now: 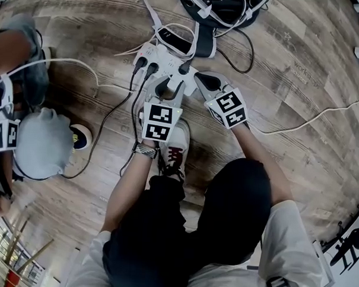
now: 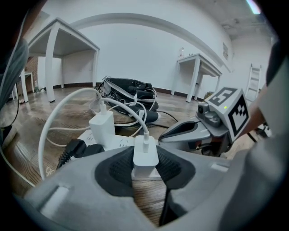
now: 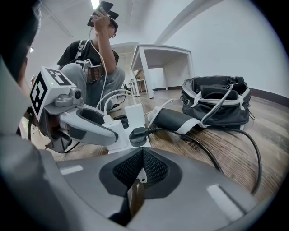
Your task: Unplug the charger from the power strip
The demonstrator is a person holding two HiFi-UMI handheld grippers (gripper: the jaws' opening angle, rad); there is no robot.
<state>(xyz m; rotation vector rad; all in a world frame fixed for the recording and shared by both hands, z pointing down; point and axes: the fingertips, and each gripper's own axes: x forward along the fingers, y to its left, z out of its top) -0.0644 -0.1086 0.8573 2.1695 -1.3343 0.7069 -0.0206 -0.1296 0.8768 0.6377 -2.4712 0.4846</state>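
Left gripper fingers on charger, black plugs alongside.

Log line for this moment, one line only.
left gripper: shut on charger | charger: plugged into power strip | right gripper: jaws together, beside power strip | phase: gripped, not yet pulled

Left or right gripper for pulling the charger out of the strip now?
Left. The left gripper has its pads clamped on the small white charger, which stands on the power strip. The right gripper is shut on nothing, near the strip's end.
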